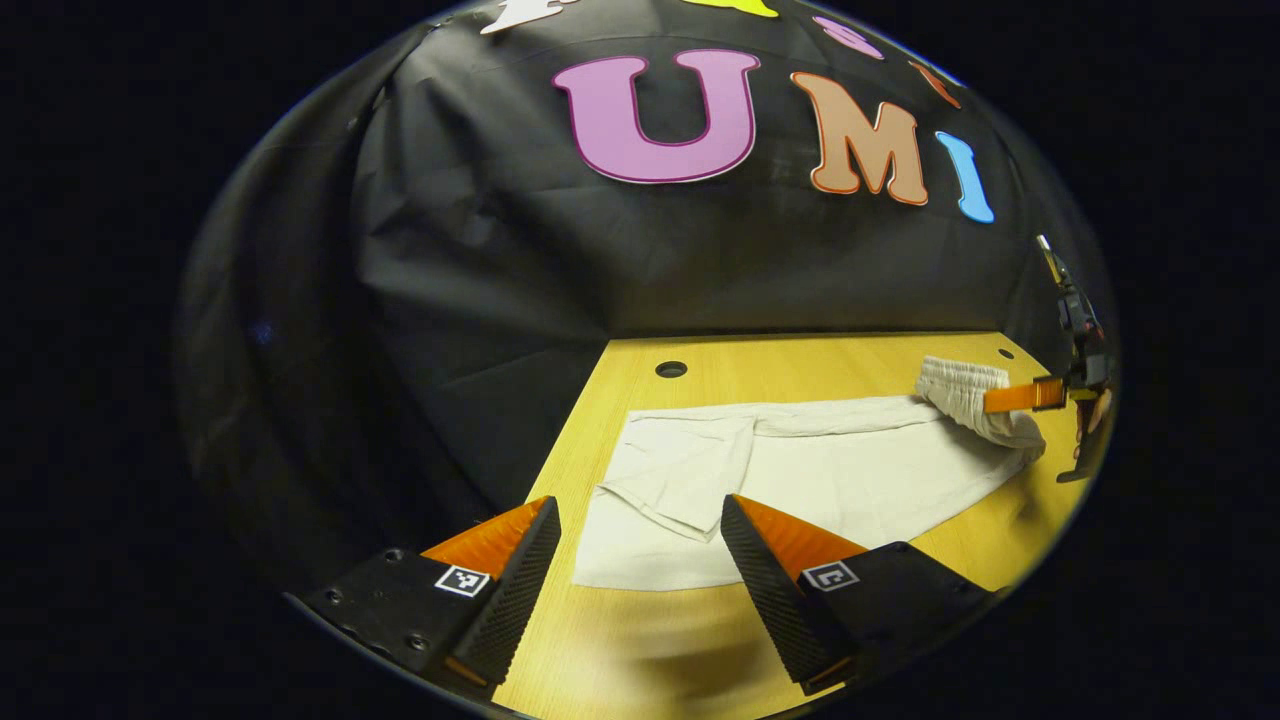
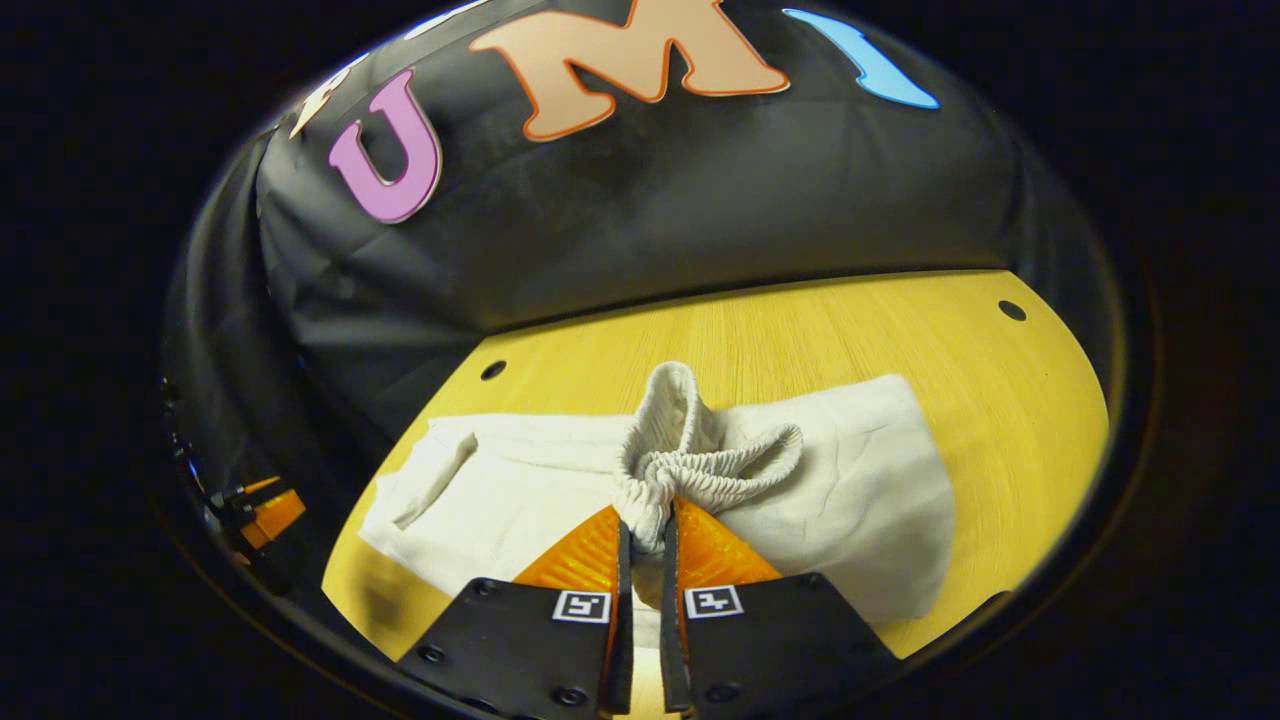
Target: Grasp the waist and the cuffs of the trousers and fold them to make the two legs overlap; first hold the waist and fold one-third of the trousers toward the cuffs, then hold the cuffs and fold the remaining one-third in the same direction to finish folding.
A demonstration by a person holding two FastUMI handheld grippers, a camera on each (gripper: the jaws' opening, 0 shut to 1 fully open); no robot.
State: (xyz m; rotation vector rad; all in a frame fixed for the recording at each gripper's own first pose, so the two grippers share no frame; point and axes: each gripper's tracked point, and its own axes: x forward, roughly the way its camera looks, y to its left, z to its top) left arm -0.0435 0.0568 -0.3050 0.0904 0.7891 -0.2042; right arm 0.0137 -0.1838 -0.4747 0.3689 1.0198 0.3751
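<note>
Pale trousers [image 1: 820, 470] lie flat on the yellow tabletop [image 2: 830, 330], elastic waist [image 2: 700, 460] bunched and lifted, pinched between the closed fingers of the right hand-held gripper [image 2: 645, 545]; left hand-held gripper [image 1: 640, 550] wide open, holding nothing, just above the cuffs [image 1: 640, 560].

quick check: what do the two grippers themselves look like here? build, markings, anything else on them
Left gripper: two wedge-shaped fingers with ridged inner faces, each on a black block with screws and a small square black-and-white tag. Right gripper: same wedge fingers, black blocks, screws and square tags. In the left gripper view, the right gripper appears far off with a dark upright body above it; a bit of the holding hand shows beside it.
</note>
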